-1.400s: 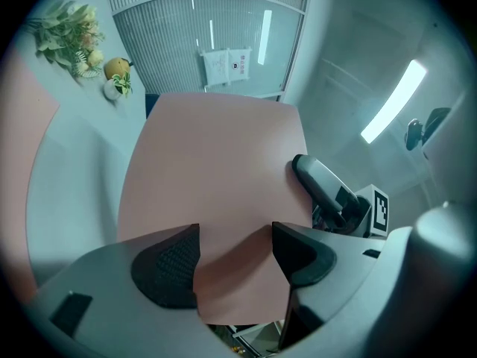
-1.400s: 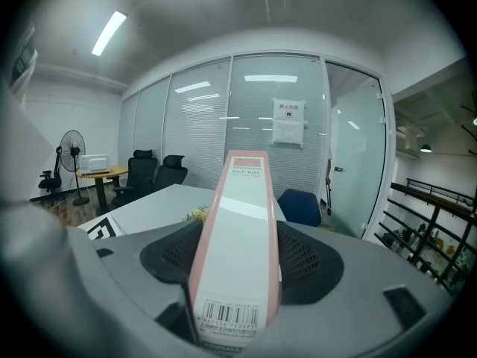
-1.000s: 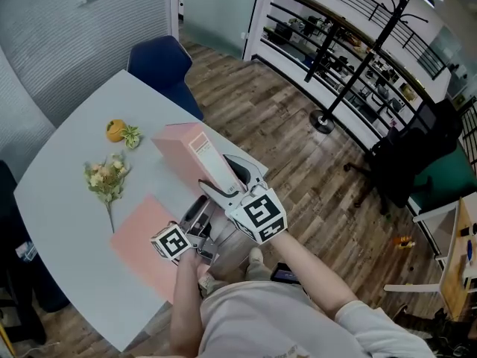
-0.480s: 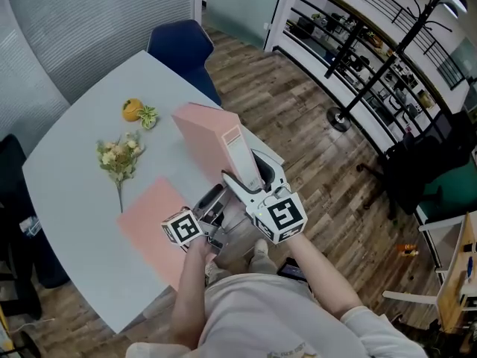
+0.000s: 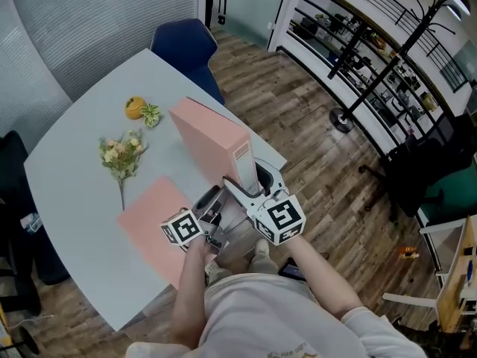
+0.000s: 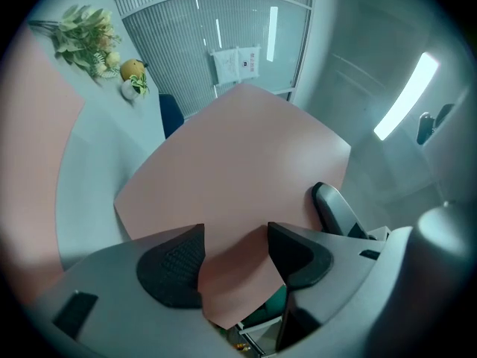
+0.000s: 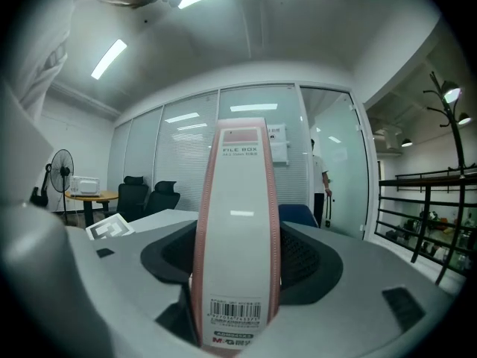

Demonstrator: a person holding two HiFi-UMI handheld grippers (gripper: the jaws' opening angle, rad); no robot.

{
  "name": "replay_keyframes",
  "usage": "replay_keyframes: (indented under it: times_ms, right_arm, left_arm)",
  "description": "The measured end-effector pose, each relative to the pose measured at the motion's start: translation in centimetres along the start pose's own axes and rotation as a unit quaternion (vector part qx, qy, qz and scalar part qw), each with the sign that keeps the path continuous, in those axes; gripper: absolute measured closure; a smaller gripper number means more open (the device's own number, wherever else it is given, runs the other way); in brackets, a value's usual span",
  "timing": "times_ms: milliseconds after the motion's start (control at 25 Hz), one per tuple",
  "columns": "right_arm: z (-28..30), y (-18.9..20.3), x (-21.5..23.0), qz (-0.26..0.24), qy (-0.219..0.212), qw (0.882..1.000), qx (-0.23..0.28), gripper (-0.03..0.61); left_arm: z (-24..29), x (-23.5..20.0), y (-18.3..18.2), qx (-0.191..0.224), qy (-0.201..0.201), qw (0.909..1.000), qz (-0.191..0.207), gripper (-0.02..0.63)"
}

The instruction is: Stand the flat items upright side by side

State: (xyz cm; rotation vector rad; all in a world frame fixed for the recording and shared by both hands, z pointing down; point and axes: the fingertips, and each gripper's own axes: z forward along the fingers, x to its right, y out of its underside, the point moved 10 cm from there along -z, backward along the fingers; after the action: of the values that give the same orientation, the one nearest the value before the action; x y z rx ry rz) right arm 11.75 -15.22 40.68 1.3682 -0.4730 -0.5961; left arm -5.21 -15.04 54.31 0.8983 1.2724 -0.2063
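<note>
While the right gripper point(image 7: 237, 263) clamps the box point(image 5: 212, 136) by its spine, tilted at the table's point(image 5: 74, 177) near right edge, the left gripper point(image 6: 235, 248) is closing around its corner. Steady it there, then tip it slowly upright.

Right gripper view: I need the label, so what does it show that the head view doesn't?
Only the right gripper view: the file box's printed label and barcode, with the fingers pressed on both sides. Only the head view: flowers, an orange and a flat pink folder on the table. Both: the right gripper holding the pink file box by its spine.
</note>
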Motion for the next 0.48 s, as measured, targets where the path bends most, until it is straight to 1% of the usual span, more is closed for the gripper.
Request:
replay_keyframes:
  times_ms: [40,200,360,480]
  right_arm:
    - [0.1,0.2,-0.1,0.002,-0.002,1.0,-0.007,0.265]
    - [0.3,0.6,-0.4,0.004,-0.009,1.0,-0.012,0.264]
    - [0.1,1.3,-0.5,-0.003,-0.021,0.999,-0.031,0.265]
    - [0.0,1.8,-0.5,-0.008,-0.025,0.998,-0.05,0.265]
  left_arm:
    - [-0.2,-0.3,0.0,0.0,-0.006,1.0,0.001,0.356]
    - [-0.6,-0.4,0.0,0.008,-0.007,0.9999,-0.003,0.357]
    - [-1.0,-0.5,0.3,0.003,-0.021,0.9998,0.0,0.365]
    - [-1.0,-0.2,0.3,0.009,-0.009,0.9998,-0.012,0.36]
